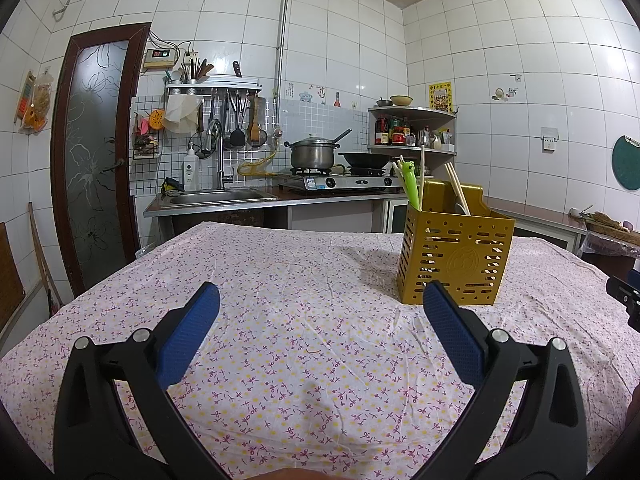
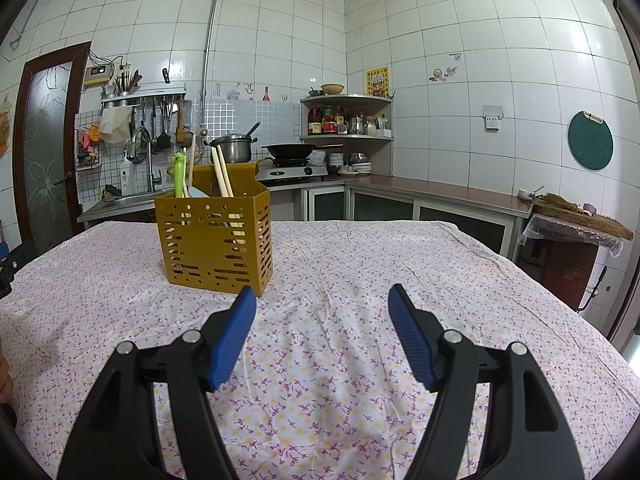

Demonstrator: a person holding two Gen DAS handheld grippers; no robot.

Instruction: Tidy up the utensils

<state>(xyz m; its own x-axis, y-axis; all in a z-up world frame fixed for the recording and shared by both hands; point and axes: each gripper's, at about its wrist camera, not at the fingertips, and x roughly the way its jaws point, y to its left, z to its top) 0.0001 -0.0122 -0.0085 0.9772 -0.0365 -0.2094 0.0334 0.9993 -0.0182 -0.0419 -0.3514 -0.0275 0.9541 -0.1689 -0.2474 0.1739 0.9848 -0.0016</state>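
A yellow-brown perforated utensil holder (image 1: 456,256) (image 2: 218,240) stands upright on the flowered tablecloth (image 1: 312,280) (image 2: 360,264). Inside it lean pale chopsticks (image 1: 458,188) (image 2: 222,172), a green frog-topped utensil (image 1: 410,184) (image 2: 179,174) and a pale blue piece (image 2: 196,193). My left gripper (image 1: 320,300) is open over bare cloth, the holder just beyond its right finger. My right gripper (image 2: 322,300) is open too, with the holder ahead of its left finger. Nothing sits between either pair of blue pads.
Behind the table run a sink (image 1: 220,196), a gas stove with a pot (image 1: 312,154) and a wok (image 1: 366,159), and a corner shelf of bottles (image 2: 344,120). A counter (image 2: 460,196) lines the right wall; a glass door (image 1: 92,160) stands left.
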